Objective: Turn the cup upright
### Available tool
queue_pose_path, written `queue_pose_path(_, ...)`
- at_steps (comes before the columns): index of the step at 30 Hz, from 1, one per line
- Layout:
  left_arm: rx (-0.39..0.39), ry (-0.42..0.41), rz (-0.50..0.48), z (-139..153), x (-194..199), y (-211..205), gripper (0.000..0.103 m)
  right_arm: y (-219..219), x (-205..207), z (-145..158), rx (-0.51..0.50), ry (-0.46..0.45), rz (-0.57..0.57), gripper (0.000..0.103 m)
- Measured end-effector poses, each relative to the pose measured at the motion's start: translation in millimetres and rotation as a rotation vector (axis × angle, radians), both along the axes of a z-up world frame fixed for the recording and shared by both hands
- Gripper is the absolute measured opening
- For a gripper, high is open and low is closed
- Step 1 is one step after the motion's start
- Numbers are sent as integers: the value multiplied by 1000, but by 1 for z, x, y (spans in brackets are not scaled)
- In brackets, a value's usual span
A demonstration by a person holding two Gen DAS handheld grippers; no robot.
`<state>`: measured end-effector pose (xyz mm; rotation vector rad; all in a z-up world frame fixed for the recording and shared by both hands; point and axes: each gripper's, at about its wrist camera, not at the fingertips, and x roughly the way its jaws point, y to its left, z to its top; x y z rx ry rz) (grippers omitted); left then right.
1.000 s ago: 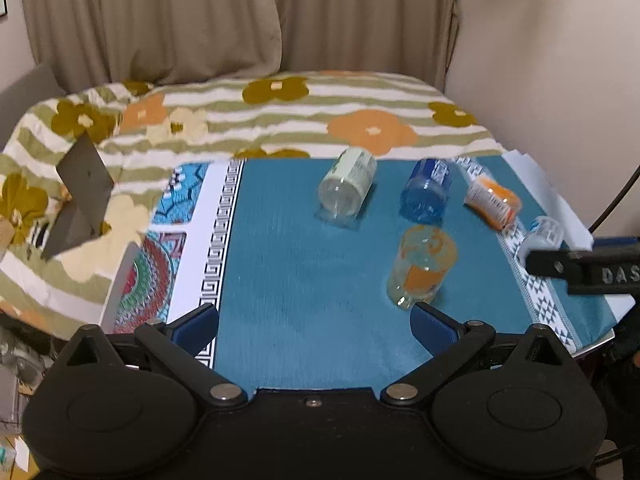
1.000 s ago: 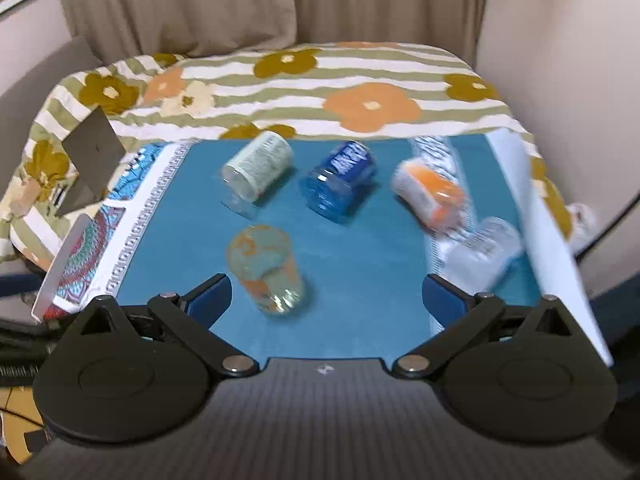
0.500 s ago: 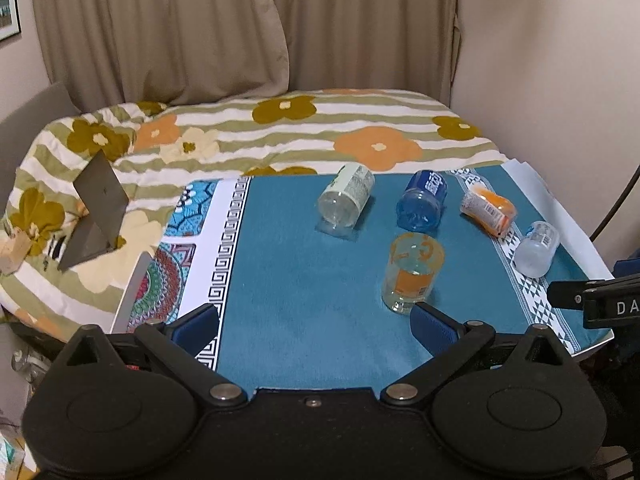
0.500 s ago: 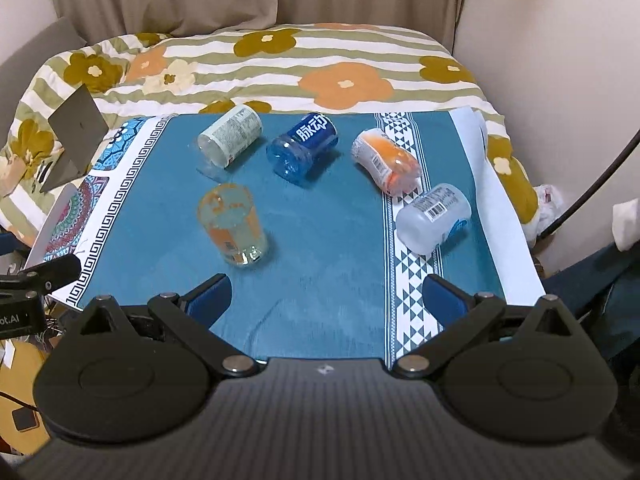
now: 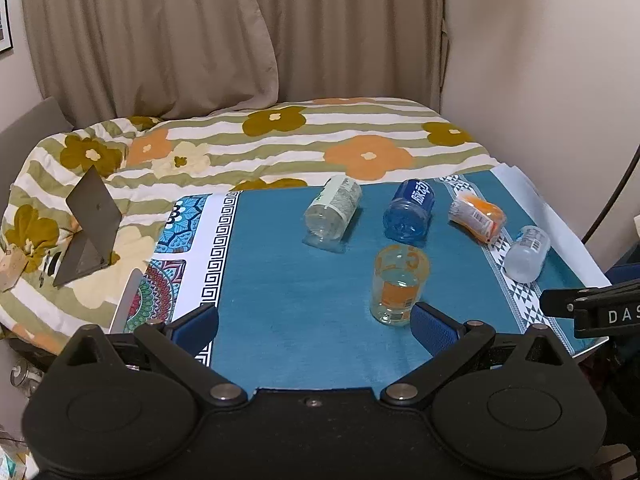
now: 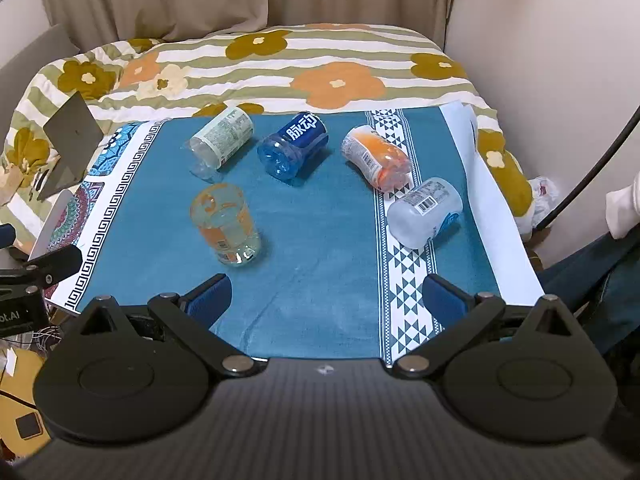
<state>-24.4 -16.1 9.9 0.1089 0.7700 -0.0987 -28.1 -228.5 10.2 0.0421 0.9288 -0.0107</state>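
Five cups on the counter, all over a teal cloth. Only one upright — the orange-print cup, standing open end up near the front, left of center from the right wrist view. Other four lying on their sides: green-label cup at the back left, blue cup just beside it, orange cup further right, and clear cup nearest the right edge, resting on the triangle-pattern strip.

Left tool spread wide, nothing between the pads, hanging at the near edge with its right pad just beside the base of the upright cup — can't tell if touching. Right tool also wide open and holding nothing, well short of any cup.

Flowered bed behind the counter, grey stand on its left side.
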Motion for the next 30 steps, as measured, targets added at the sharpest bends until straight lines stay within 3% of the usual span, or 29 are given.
queue_pose_path(30, -10, -13, 3, 3, -3, 0, 103, 1, 0, 1, 2, -2, -7, 103)
